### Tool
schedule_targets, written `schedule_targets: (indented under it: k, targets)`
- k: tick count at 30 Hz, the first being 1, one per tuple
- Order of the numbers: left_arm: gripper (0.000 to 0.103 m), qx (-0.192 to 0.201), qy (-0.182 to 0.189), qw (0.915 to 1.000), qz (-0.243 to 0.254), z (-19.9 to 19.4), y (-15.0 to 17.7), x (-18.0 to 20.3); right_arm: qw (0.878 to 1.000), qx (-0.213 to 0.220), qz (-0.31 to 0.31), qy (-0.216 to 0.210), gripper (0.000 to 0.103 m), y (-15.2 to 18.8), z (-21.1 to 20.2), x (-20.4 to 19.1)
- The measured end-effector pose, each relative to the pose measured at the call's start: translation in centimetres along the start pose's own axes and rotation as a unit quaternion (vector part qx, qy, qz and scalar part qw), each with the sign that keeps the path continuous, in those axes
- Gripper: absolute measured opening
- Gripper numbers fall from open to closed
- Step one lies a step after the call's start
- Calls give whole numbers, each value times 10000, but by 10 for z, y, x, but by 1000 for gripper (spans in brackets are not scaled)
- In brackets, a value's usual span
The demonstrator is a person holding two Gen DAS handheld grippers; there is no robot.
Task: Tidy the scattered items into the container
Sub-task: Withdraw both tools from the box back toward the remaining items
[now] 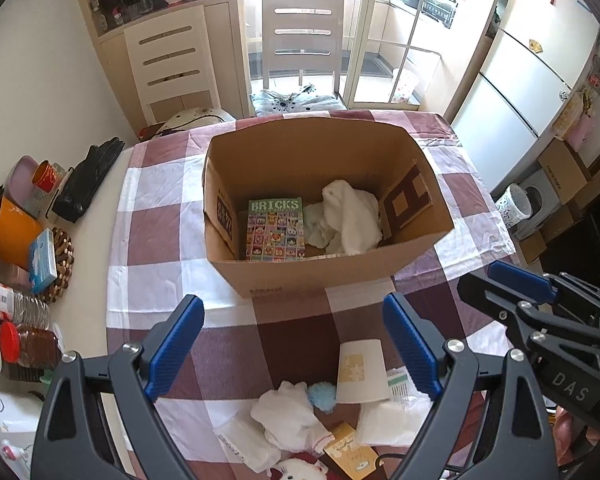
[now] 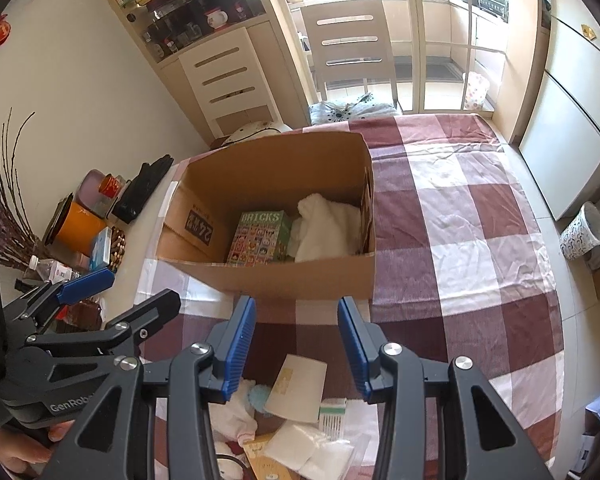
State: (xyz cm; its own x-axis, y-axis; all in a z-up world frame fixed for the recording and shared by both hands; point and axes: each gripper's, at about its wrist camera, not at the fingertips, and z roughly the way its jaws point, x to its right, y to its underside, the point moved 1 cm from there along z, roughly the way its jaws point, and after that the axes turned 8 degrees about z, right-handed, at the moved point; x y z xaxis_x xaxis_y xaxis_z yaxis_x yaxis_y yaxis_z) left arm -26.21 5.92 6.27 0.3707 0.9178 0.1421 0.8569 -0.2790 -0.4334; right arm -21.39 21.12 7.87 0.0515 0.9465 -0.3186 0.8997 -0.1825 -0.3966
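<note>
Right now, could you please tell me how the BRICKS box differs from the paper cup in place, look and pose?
The BRICKS box sits inside the cardboard box, beside a white cloth; the paper cup lies outside on the checked tablecloth among scattered items. The BRICKS box is green with colourful printed squares; the paper cup is plain white with a pale yellow mark. The BRICKS box is flat-sided and leans upright; the paper cup is tapered and tipped on its side. Neither is held.

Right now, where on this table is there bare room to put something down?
Free: the checked tablecloth right of the cardboard box, and the strip between the box and the paper cup. Crowded: the near edge around the cup, and the table's left edge by the orange pot.
</note>
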Motion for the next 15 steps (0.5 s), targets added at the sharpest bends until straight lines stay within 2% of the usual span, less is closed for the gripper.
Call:
schedule_targets:
  k: [15]
  targets:
    - [92, -84, 66, 9999, -77, -8, 48, 6, 9999, -162, -25, 35, 44, 40, -7, -4]
